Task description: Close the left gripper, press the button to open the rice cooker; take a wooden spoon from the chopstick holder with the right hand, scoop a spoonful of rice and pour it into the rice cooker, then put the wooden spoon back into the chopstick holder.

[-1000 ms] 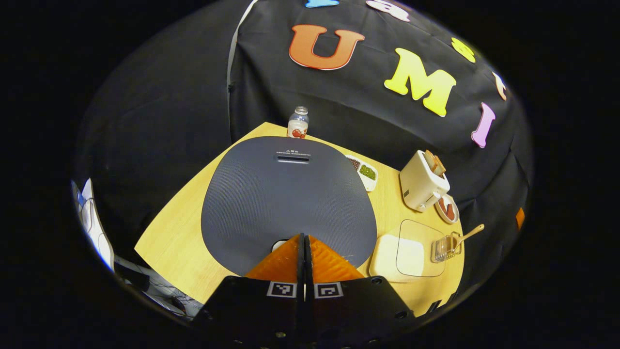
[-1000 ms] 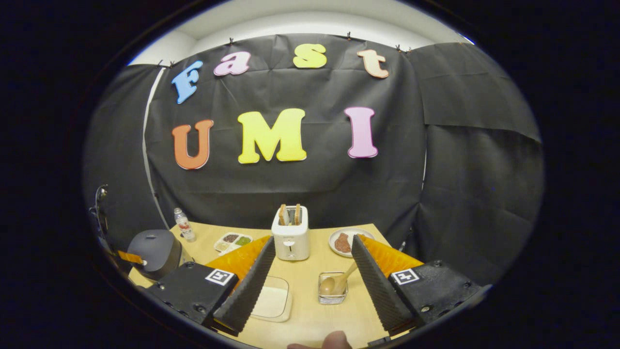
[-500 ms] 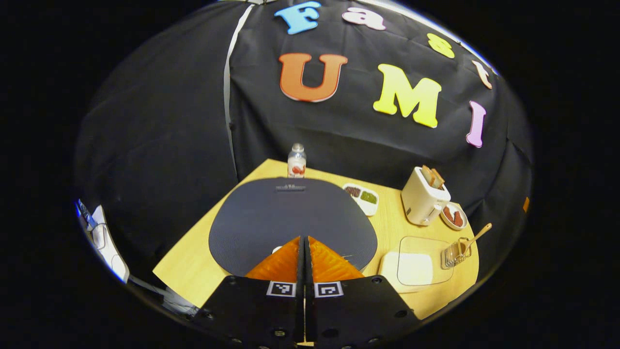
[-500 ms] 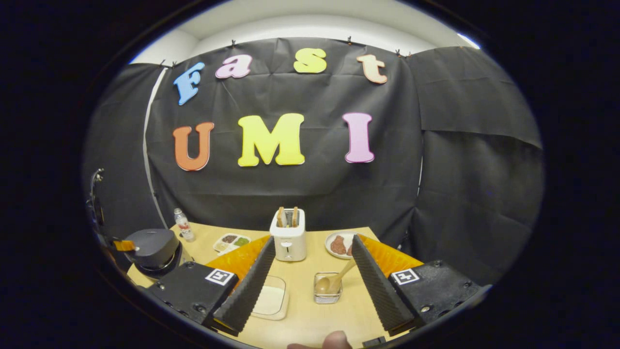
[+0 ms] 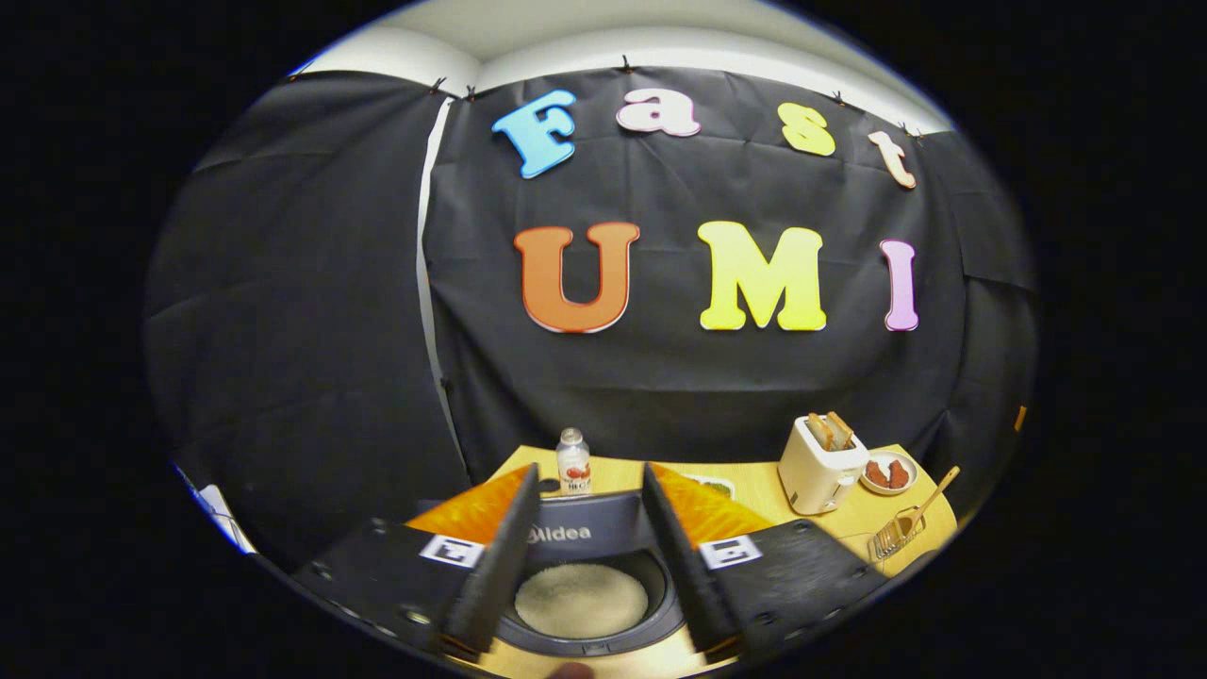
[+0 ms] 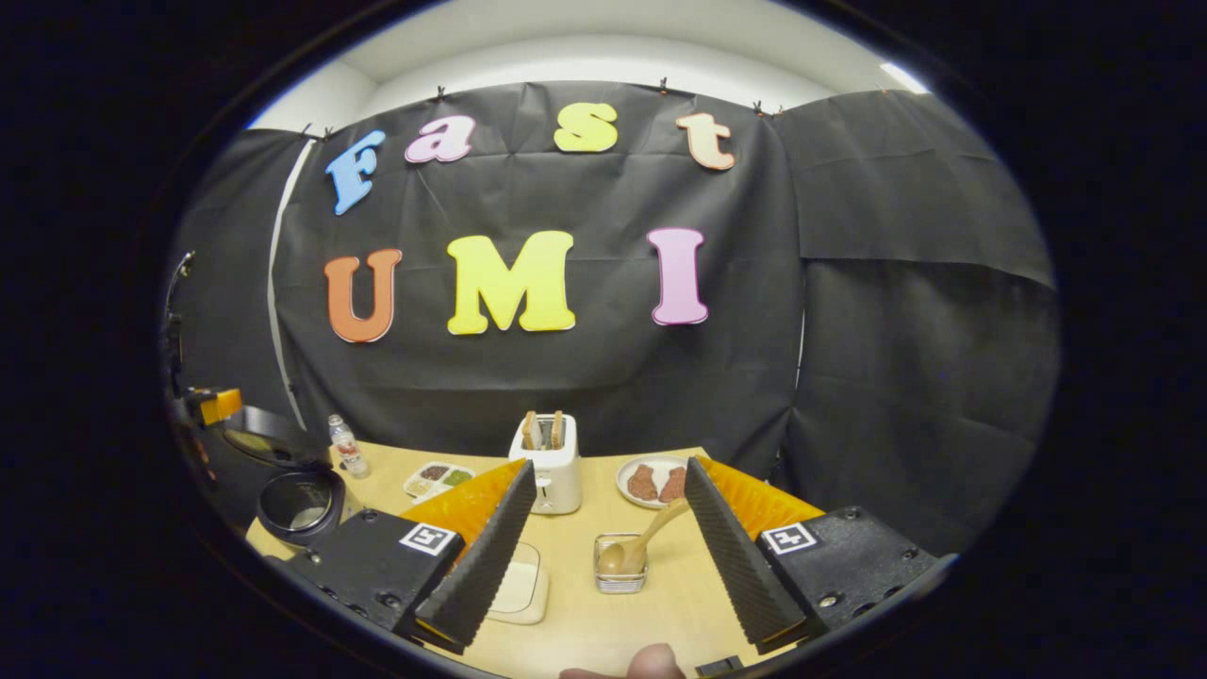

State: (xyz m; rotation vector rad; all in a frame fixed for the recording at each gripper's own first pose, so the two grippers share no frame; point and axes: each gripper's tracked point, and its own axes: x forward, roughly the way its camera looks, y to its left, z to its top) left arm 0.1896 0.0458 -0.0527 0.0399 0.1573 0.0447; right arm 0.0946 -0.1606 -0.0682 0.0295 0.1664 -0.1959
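The rice cooker [image 5: 585, 589] stands open at the tabletop's left edge. Both grippers are spread wide, empty; the right gripper [image 6: 608, 538] frames the wooden spoon [image 6: 641, 547]. A skewed grasp may tip the chopstick holder [image 6: 620, 575]

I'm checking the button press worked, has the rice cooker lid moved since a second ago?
Yes. In the right gripper view the rice cooker lid has swung up and back toward the booth wall, left of the bottle, leaving the pot uncovered.
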